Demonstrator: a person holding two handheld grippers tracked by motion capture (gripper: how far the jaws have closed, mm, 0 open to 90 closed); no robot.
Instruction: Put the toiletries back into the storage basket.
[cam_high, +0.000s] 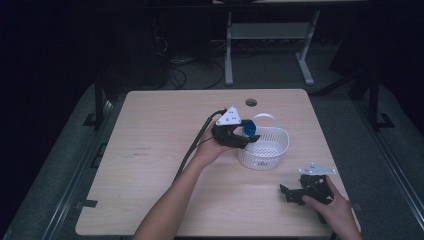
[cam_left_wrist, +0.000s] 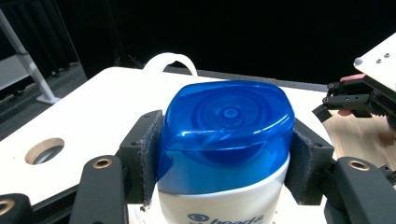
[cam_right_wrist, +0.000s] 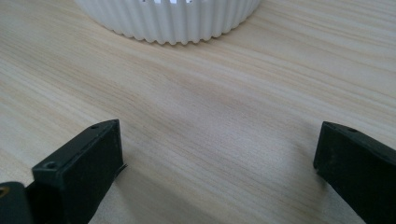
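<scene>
The left claw (cam_high: 248, 136) is closed on a shampoo bottle (cam_left_wrist: 224, 149), with one black pad pressed against each side of the bottle's blue cap (cam_left_wrist: 227, 128). In the high view the bottle (cam_high: 249, 130) is held at the near-left rim of the white basket (cam_high: 272, 150), above the basket's edge; whether it touches the rim cannot be determined. The basket stands on the wooden tabletop (cam_high: 150, 165), right of centre, with its white handle (cam_high: 264, 117) raised at the far side. The basket wall is perforated in the high view and ribbed along its base in the right gripper view (cam_right_wrist: 168, 23). The right claw (cam_high: 295, 194) rests low over the near right corner of the tabletop, well apart from the basket, held by the person's right hand (cam_high: 332, 206). Its jaws stand wide apart with bare tabletop between them. A round hole (cam_high: 251, 102) is located near the far edge of the tabletop.
</scene>
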